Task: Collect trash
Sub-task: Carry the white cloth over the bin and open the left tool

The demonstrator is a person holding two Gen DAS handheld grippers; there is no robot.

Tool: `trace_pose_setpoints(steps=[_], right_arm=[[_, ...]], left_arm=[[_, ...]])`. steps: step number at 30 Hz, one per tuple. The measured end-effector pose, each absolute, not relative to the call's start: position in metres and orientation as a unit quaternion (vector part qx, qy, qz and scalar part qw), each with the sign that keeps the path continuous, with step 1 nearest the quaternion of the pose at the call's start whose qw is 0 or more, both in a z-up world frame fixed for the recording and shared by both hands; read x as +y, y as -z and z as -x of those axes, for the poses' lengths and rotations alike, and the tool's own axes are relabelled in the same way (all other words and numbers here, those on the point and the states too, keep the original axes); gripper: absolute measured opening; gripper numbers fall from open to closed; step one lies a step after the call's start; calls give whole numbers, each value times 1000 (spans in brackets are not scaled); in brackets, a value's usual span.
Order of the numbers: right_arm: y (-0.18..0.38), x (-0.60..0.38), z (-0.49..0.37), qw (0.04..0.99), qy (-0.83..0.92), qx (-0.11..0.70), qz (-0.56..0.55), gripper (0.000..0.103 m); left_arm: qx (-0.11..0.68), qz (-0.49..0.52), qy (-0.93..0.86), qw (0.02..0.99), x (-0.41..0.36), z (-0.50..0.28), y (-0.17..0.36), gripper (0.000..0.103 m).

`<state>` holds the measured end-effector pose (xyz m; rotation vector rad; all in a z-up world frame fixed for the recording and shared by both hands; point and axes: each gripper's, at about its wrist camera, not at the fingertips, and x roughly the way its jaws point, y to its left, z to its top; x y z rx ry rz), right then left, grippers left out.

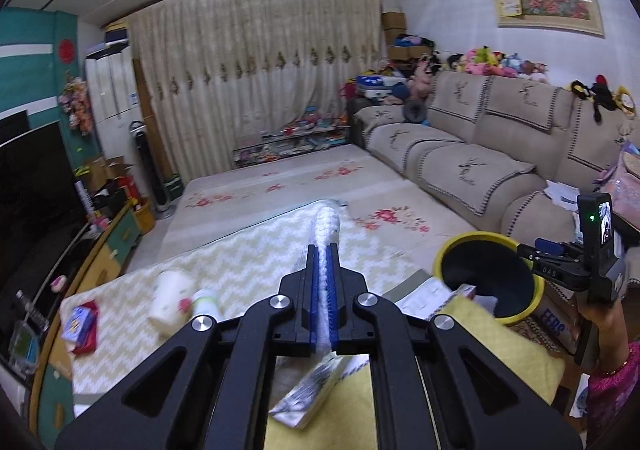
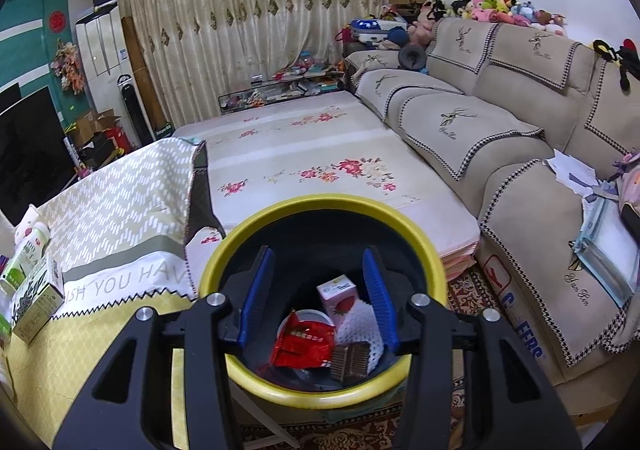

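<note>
My left gripper (image 1: 324, 250) is shut on a white foam net (image 1: 328, 222), which sticks out past the fingertips, raised above the table. To its right is the yellow-rimmed black bin (image 1: 488, 274). The right gripper (image 1: 528, 250) reaches over its rim. In the right wrist view the right gripper (image 2: 318, 252) stands part open over the bin (image 2: 320, 202), with nothing between its blue pads. Inside lie a red wrapper (image 2: 304, 342), a pink carton (image 2: 340, 296), another foam net (image 2: 360, 326) and a brown wrapper (image 2: 350, 362).
On the tablecloth (image 1: 248, 262) lie a tipped paper cup (image 1: 170, 300), a small bottle (image 1: 206, 302), a red and blue packet (image 1: 80, 324) and a green-white box (image 1: 316, 390). A beige sofa (image 1: 472, 154) runs along the right. A hand in a pink sleeve (image 1: 608, 354) holds the right gripper.
</note>
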<state>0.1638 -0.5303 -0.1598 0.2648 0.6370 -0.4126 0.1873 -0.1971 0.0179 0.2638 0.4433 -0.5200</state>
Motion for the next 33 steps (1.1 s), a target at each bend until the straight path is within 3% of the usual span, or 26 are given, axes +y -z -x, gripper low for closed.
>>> trace_pose_setpoints(steps=[19, 33], right_arm=[[165, -597, -132, 903, 262, 295, -170, 45], [180, -628, -116, 894, 275, 294, -198, 46]], left_arm=[[237, -191, 421, 854, -407, -196, -1, 5], [316, -215, 433, 816, -519, -218, 86, 8]])
